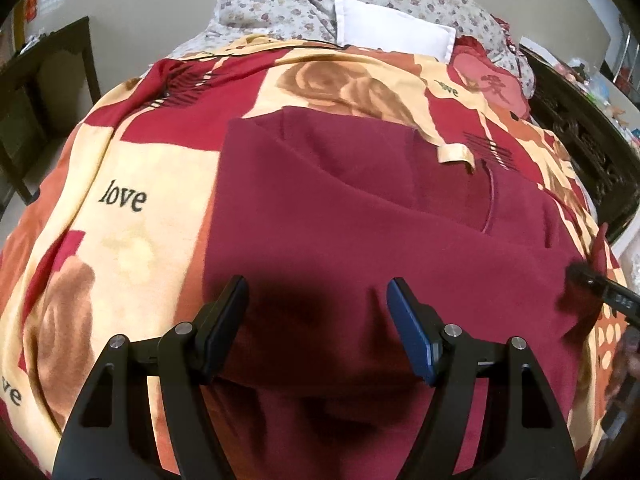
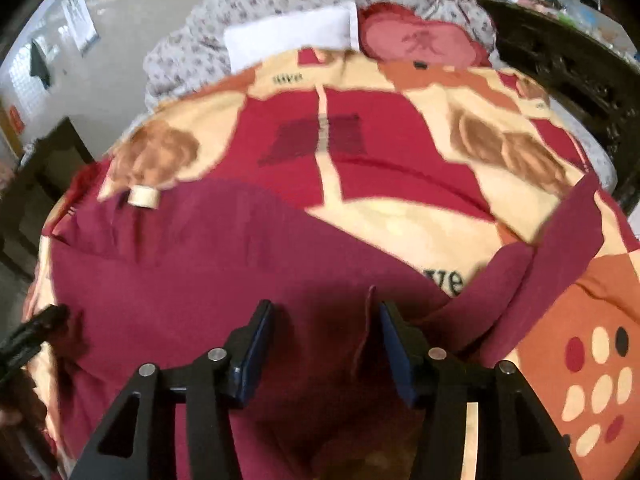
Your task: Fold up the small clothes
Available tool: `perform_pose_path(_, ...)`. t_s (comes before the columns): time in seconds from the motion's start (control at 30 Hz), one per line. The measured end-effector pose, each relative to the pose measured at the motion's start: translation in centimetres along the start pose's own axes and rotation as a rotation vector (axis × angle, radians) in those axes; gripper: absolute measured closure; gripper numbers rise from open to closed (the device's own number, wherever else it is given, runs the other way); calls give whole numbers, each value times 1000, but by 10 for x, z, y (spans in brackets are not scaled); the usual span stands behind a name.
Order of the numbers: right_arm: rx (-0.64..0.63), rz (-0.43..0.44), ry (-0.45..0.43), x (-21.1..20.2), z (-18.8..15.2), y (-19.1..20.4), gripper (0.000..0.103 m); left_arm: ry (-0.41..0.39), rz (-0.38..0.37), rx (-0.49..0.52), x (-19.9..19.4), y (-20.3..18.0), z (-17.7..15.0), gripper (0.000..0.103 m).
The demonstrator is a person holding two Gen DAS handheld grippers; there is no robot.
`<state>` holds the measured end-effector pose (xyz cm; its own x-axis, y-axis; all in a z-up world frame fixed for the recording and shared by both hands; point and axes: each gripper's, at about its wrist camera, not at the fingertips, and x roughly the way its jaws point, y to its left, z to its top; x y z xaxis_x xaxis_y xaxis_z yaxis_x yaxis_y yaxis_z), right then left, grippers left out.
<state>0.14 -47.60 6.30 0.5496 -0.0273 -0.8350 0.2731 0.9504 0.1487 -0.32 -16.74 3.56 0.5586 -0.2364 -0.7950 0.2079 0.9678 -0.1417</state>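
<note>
Left wrist: maroon garment (image 1: 360, 220) spread on the patterned blanket (image 1: 132, 168), partly folded at the far side; left gripper (image 1: 316, 320) spread, hovering empty over the near hem. Right wrist: right gripper (image 2: 326, 340) half-spread, a raised fabric ridge between its jaws, unpinched; sleeve (image 2: 560, 248) trails right, blanket beyond clear.

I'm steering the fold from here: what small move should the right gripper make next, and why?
Probably close the right gripper on the raised fold of the maroon garment. A ridge of cloth stands between its jaws, which are apart and not pressing it.
</note>
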Motion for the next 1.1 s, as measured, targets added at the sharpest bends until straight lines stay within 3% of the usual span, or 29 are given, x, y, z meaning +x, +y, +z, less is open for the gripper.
perform_pose_path(0.03, -24, 11, -6, 3, -1, 2, 63, 2, 3, 6, 1, -1, 0, 31)
perform_pose_path(0.07, -57, 9, -10, 3, -1, 6, 82, 4, 7, 12, 2, -3, 1, 31)
perform_pose_path(0.1, -82, -1, -24, 0, -1, 7, 93, 8, 9, 12, 4, -3, 1, 31)
perform_pose_path(0.23, -85, 18, -175, -32, 11, 4, 95, -24, 5, -25, 3, -2, 4, 31)
perform_pose_path(0.37, -65, 31, -192, -16, 18, -3, 95, -32, -2, -50, 4, -7, 5, 31)
perform_pose_path(0.47, -38, 11, -31, 3, 13, -14, 95, -25, -2, -23, 3, -14, 4, 31)
perform_pose_path(0.57, 30, 66, -91, -23, 2, -22, 92, -38, 4, 11, -2, -20, -1, 31)
perform_pose_path(0.63, -5, 82, -108, -32, -9, -12, 90, -31, 5, 21, 1, -24, -3, 31)
perform_pose_path(0.67, -49, 83, -88, -27, -15, -4, 83, -18, -2, 20, 4, -27, -4, 31)
perform_pose_path(0.7, -76, 73, -58, -19, -19, 0, 69, -6, -6, 17, 6, -29, -6, 31)
perform_pose_path(0.77, -79, 57, 25, 2, -28, 0, 65, 17, -17, 22, 8, -37, -10, 31)
perform_pose_path(0.93, 63, 140, -77, -34, -20, -36, 65, 13, -37, 93, -2, -57, -17, 31)
perform_pose_path(1.1, 216, -37, -136, -49, 10, -102, 55, 15, -61, 86, -2, -67, -17, 31)
